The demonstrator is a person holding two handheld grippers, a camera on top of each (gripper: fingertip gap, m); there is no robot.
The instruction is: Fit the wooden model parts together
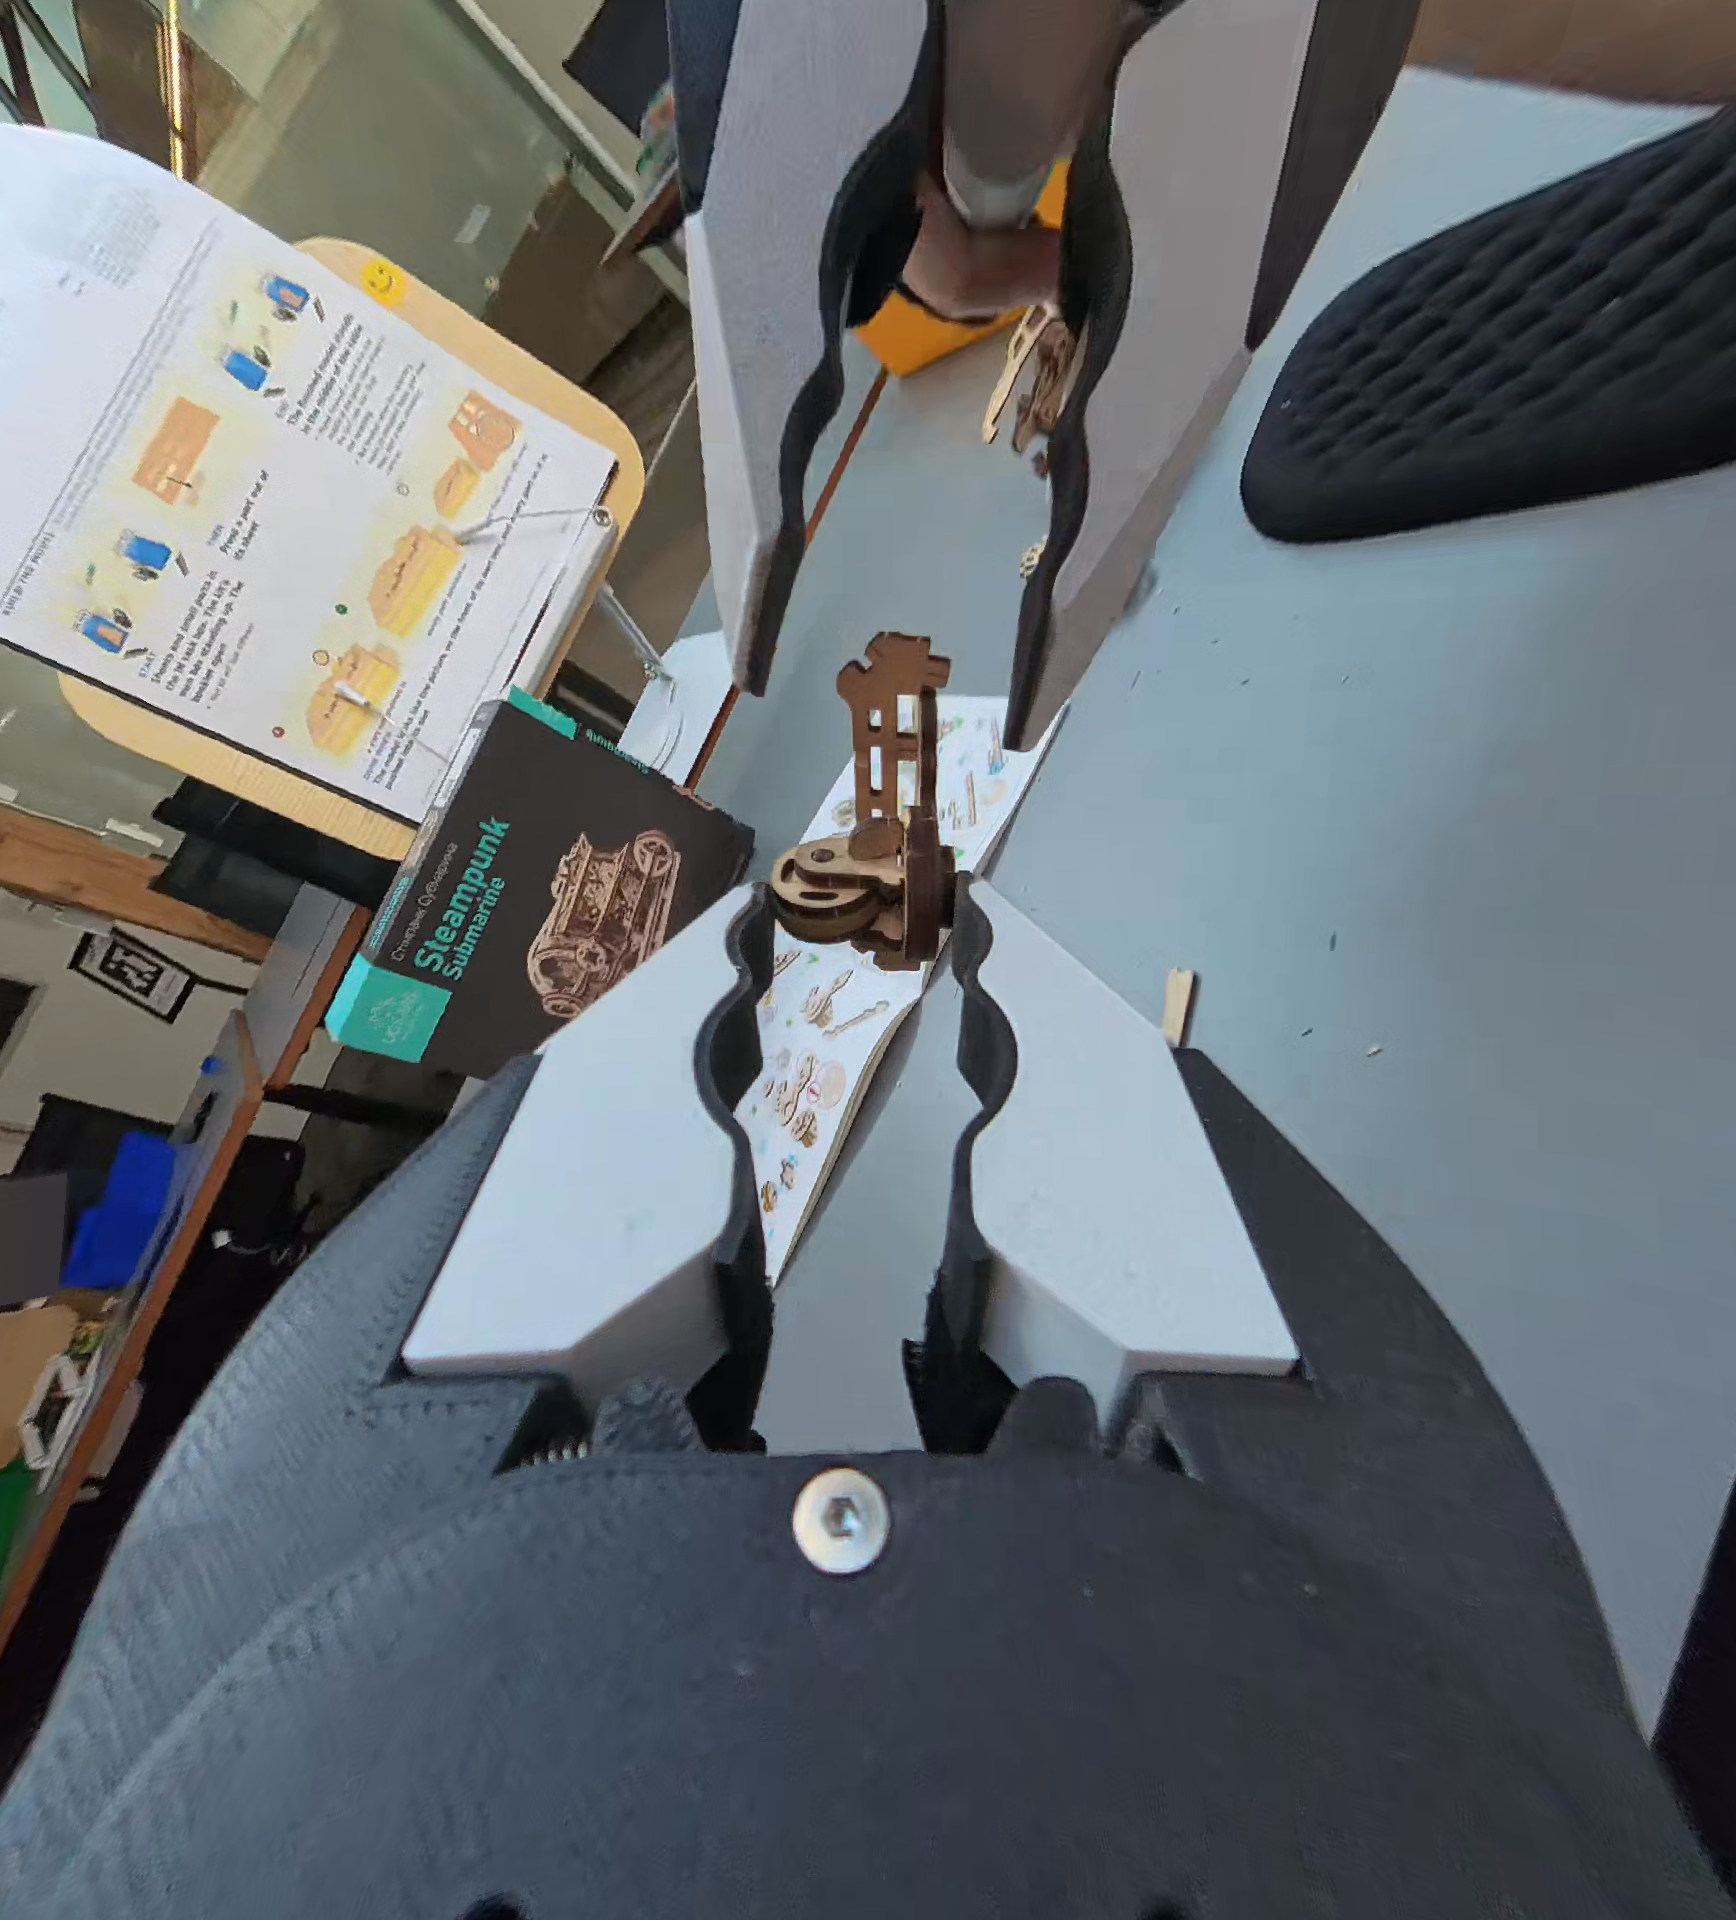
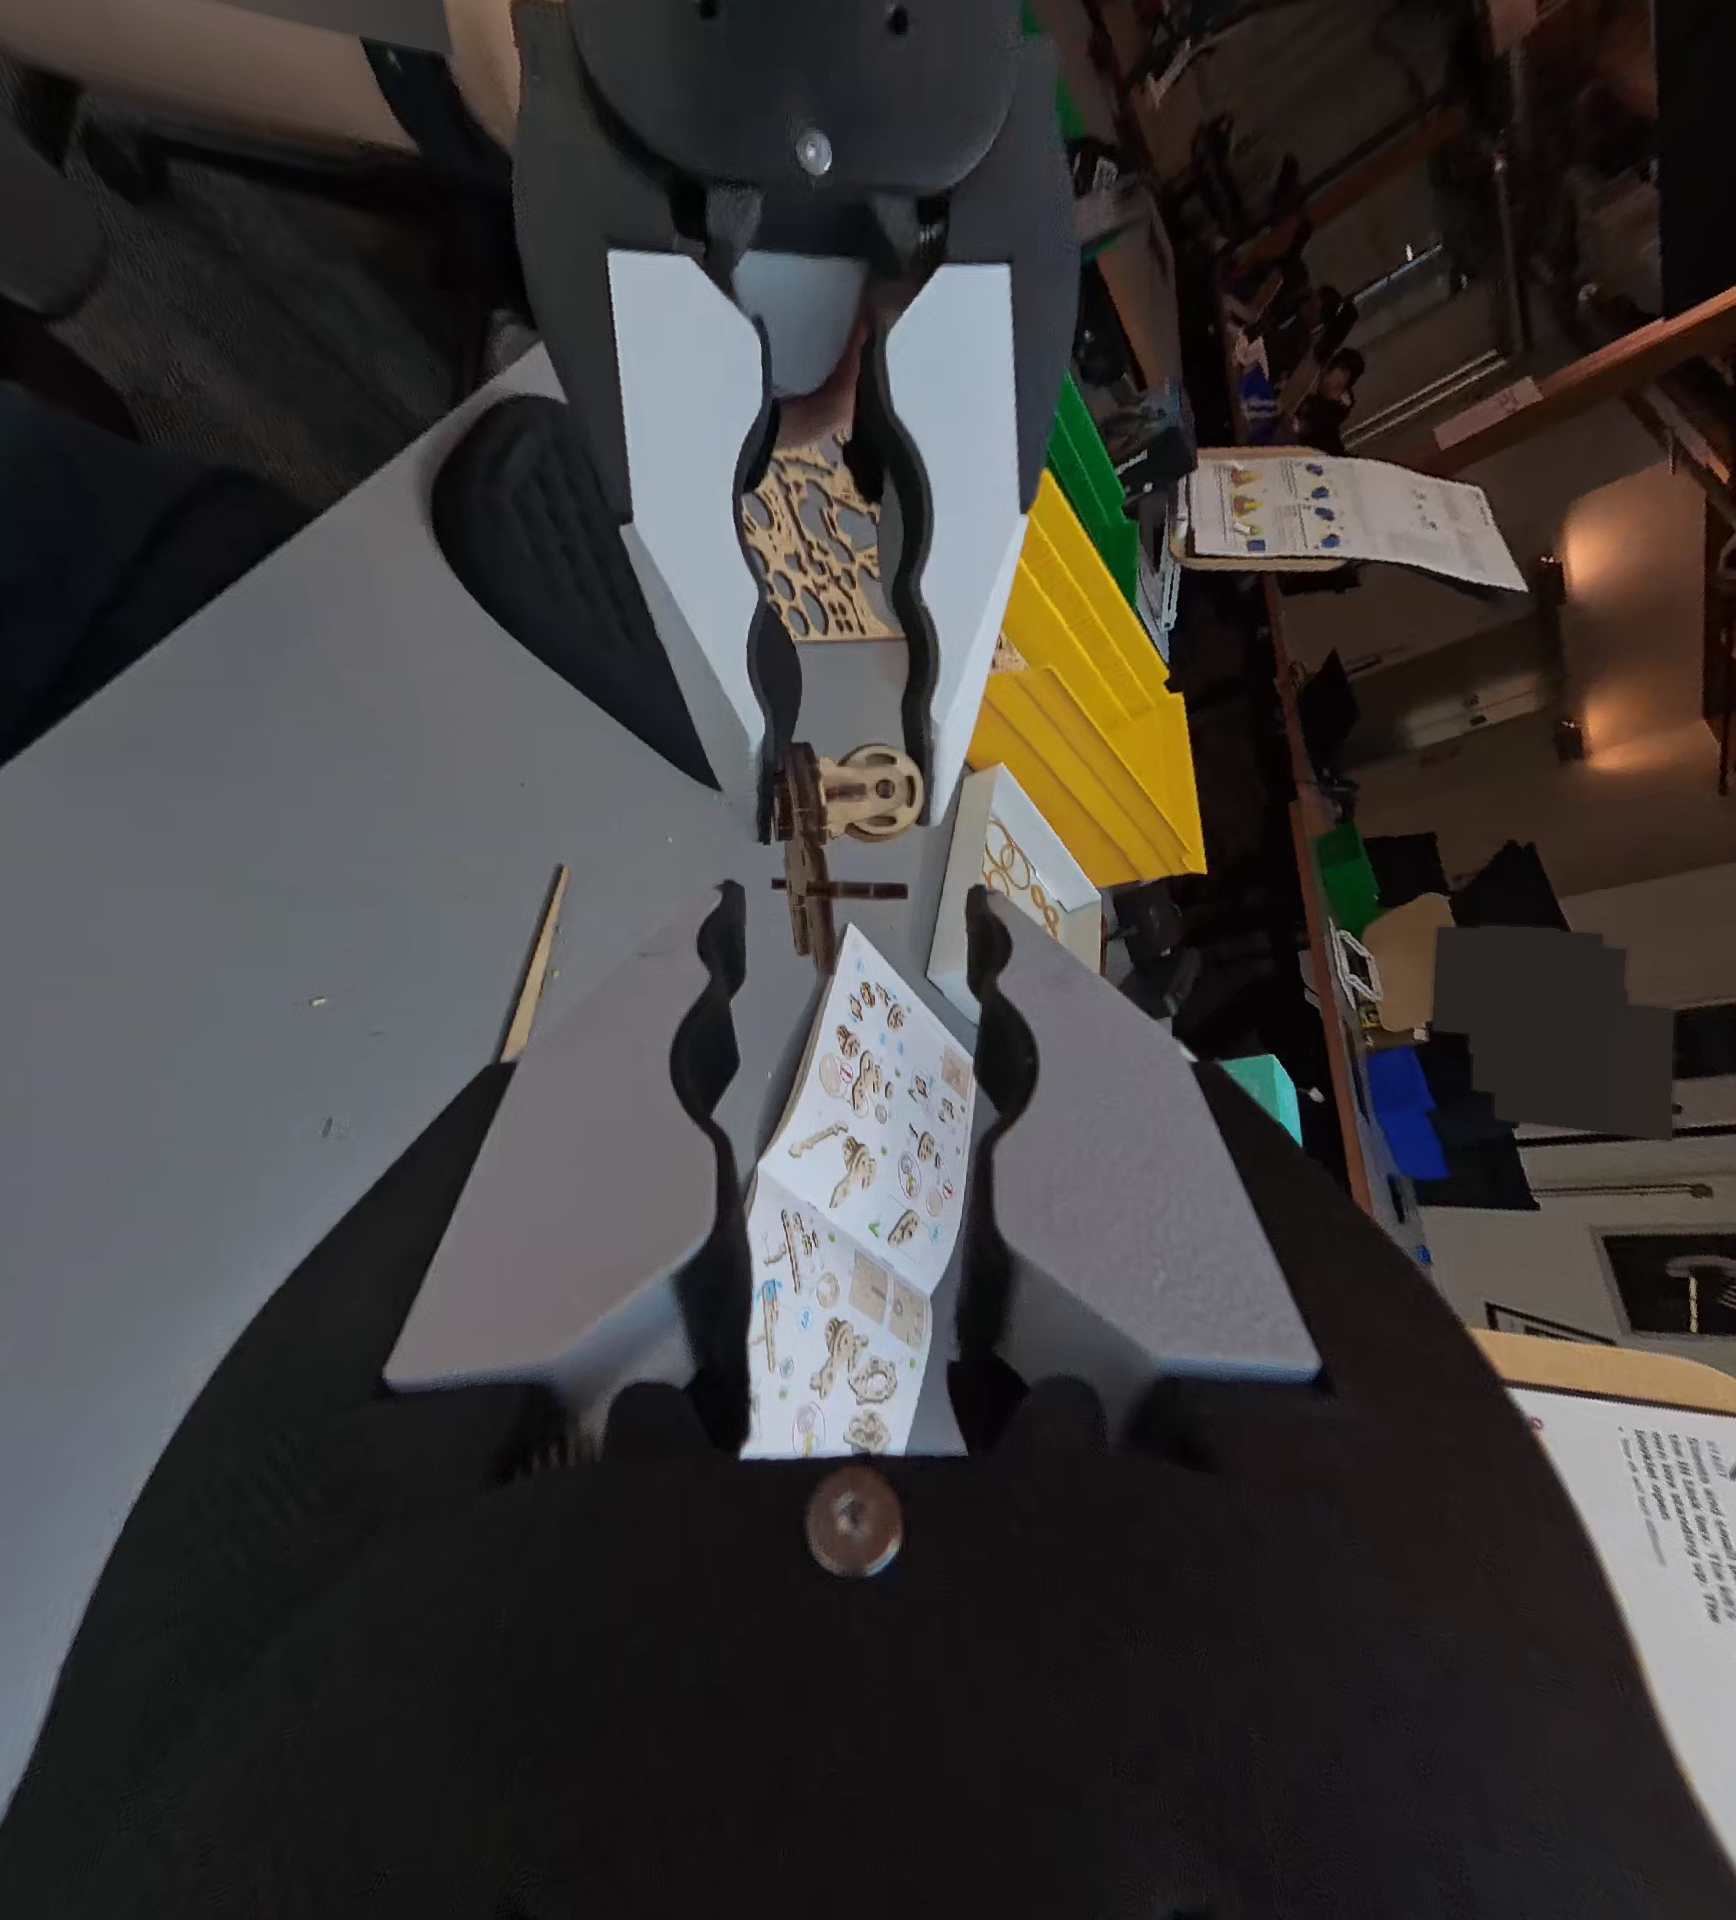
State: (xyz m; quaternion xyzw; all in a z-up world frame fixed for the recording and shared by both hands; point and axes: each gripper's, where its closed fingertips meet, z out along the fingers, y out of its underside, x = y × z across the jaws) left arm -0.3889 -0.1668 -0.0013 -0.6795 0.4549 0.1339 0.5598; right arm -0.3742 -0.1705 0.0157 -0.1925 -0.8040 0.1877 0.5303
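Observation:
A small wooden model assembly (image 1: 905,883) has pale round wheel parts and a dark upright strut (image 1: 890,727). My left gripper (image 1: 862,899) is shut on its wheel end and holds it above the grey table (image 1: 1363,935). My right gripper (image 1: 890,701) faces it from the other side, open, with its fingertips on either side of the strut's free end and apart from it. In the right wrist view my right gripper (image 2: 853,899) stands open around the strut (image 2: 810,904). There the left gripper (image 2: 848,816) holds the wheel part (image 2: 869,805).
An open instruction booklet (image 1: 822,1039) lies on the table under the grippers. A black and teal kit box (image 1: 552,914) and a sheet on a stand (image 1: 220,447) are at the table's edge. Yellow bins (image 2: 1082,707), a cut-out wooden sheet (image 2: 812,551), a thin wooden stick (image 2: 537,966) and a black mesh pad (image 1: 1570,332) lie around. Less than 4 cm separates the two grippers' tips.

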